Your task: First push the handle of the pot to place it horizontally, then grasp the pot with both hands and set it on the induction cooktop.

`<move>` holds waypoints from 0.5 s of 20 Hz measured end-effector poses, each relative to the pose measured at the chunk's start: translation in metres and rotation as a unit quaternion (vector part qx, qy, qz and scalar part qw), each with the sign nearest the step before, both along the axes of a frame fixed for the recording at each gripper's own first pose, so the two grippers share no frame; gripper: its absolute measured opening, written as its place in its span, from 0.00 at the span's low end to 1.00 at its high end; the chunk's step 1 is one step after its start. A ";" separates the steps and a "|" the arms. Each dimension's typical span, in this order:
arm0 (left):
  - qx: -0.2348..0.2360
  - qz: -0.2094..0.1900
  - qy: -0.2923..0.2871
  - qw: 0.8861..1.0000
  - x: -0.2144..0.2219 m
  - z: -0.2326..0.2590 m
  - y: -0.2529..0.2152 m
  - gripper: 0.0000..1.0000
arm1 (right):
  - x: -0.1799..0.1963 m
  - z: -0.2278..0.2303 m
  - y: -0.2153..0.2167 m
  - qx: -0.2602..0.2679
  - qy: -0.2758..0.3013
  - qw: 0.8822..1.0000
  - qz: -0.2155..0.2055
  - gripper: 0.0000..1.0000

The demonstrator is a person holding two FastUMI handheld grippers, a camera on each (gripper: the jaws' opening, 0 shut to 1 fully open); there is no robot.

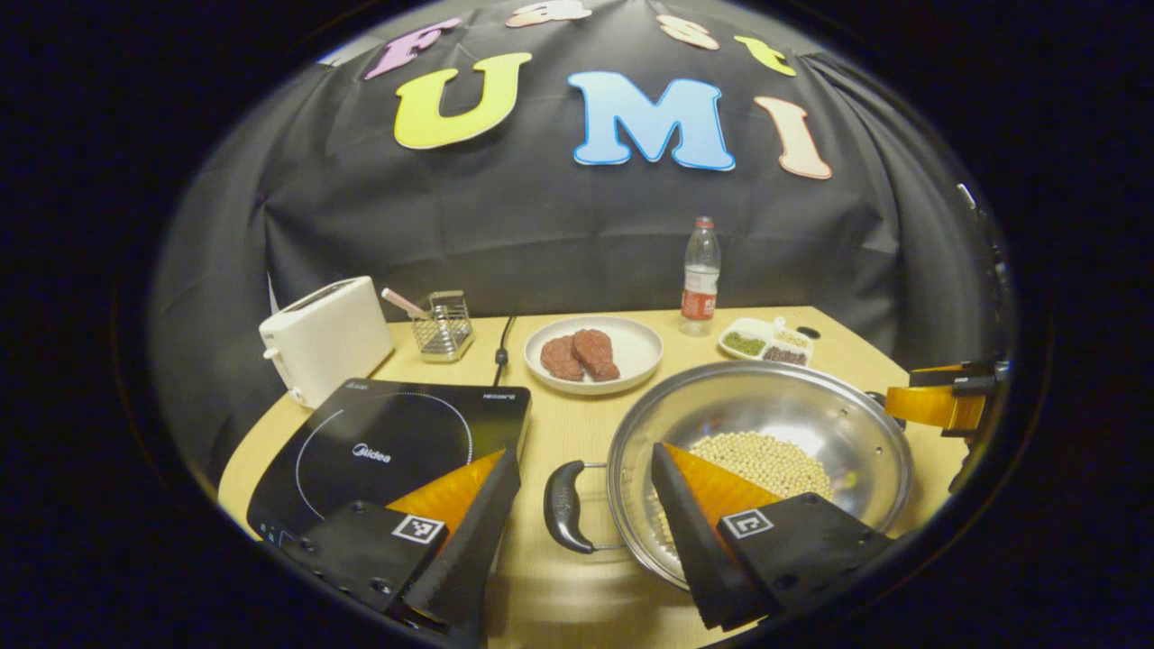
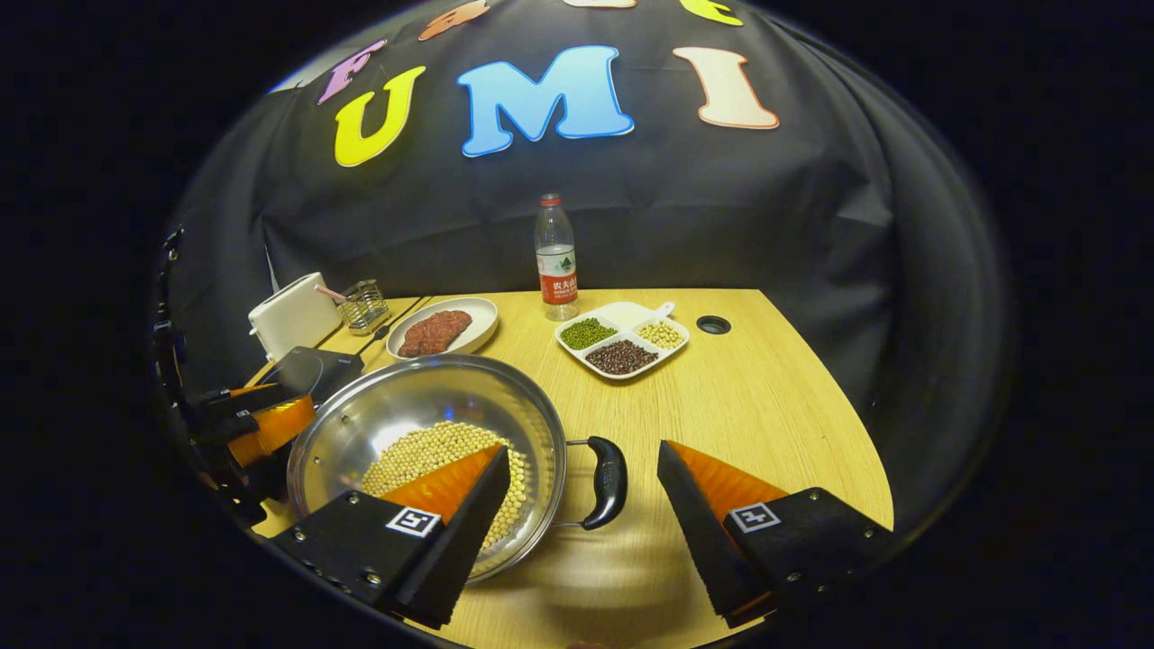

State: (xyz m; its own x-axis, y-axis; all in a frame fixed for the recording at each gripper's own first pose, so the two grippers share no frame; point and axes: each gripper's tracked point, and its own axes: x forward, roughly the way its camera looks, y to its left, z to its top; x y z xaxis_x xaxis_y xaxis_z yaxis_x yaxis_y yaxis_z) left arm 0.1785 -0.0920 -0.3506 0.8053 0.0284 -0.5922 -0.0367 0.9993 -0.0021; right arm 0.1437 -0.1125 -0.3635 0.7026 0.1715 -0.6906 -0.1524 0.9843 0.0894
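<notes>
Steel pot [image 1: 757, 442] w/ handles betw. both open hand-held grippers' fingers, untouched.

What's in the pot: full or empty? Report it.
Partly filled: pale beans cover the bottom of the pot, with its bare steel walls showing above them.

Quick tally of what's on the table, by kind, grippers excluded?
Cookware: 1, pot
Appliances: 2, cooktop, toaster
Dishes: 2, plate, divided tray
Bottles: 1, bottle
Wire racks: 1, basket
Total: 7
</notes>
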 end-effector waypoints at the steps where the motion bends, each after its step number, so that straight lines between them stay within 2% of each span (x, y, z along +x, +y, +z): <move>1: -0.002 0.002 0.012 1.000 -0.001 -0.008 0.000 0.92 | 0.000 -0.004 0.001 -0.002 0.007 1.000 0.001 1.00; 2: -0.003 0.004 0.023 1.000 -0.003 -0.017 -0.001 0.96 | 0.001 -0.009 0.001 -0.004 0.013 1.000 0.001 1.00; 5: -0.008 0.008 0.048 0.999 -0.003 -0.034 -0.003 0.96 | 0.001 -0.025 0.003 -0.011 0.035 0.999 0.003 0.99; 6: -0.007 0.008 0.052 0.999 -0.002 -0.038 -0.003 0.96 | -0.001 -0.028 0.004 -0.011 0.041 0.999 0.006 0.94; 7: -0.007 0.008 0.056 0.998 0.000 -0.041 -0.004 1.00 | -0.001 -0.032 0.006 -0.011 0.046 0.999 0.008 0.89; 8: -0.007 0.008 0.059 0.998 0.000 -0.043 -0.004 0.96 | 0.000 -0.036 0.006 -0.015 0.049 0.999 0.007 0.89; 10: -0.002 0.007 0.068 0.998 0.000 -0.049 -0.004 0.89 | 0.000 -0.039 0.006 -0.018 0.056 0.998 0.007 0.80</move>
